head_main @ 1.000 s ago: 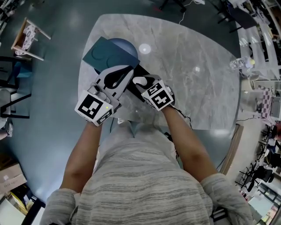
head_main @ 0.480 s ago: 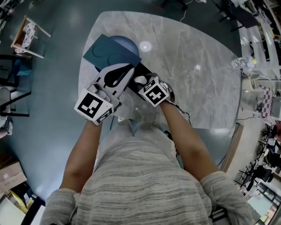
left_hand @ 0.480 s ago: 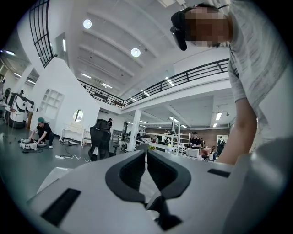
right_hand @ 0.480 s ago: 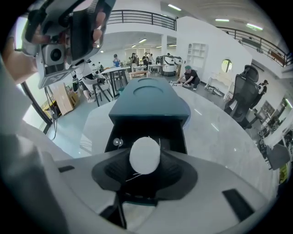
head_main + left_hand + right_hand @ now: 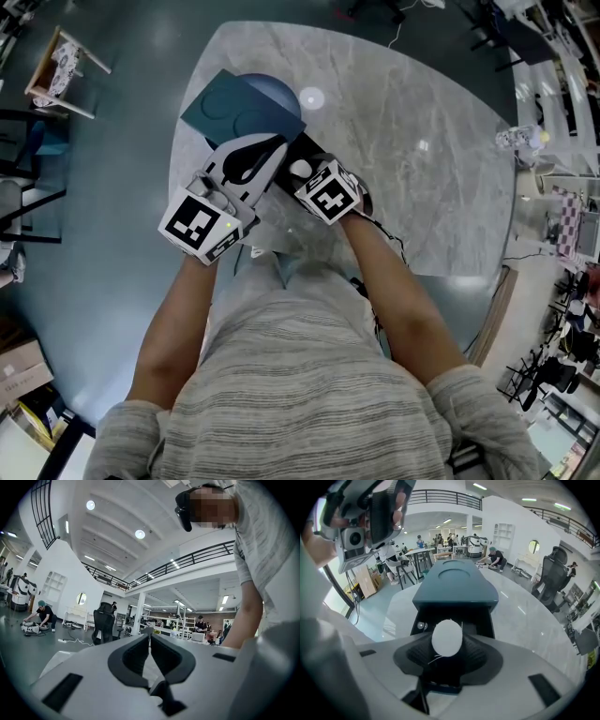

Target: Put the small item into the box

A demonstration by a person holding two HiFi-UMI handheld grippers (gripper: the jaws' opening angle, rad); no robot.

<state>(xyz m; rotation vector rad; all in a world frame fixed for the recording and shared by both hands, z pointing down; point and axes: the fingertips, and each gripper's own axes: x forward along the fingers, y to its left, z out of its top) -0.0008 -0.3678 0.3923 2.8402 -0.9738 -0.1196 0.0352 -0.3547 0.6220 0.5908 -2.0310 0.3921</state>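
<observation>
A teal box stands at the marble table's near left, its black drawer pulled out toward me. My right gripper is shut on a small white round pad and holds it just over the open drawer, facing the box. A small round thing lies in the drawer's left corner. My left gripper is beside the box's left front, tilted up toward the ceiling; its jaws are shut with nothing between them.
The table's near edge runs just under my hands. A wooden chair stands on the floor at far left. Desks and gear crowd the right side. In the right gripper view the left gripper hangs at upper left.
My right gripper has edged a little toward the open drawer with the white pad and turned slightly. The left gripper has barely moved.
</observation>
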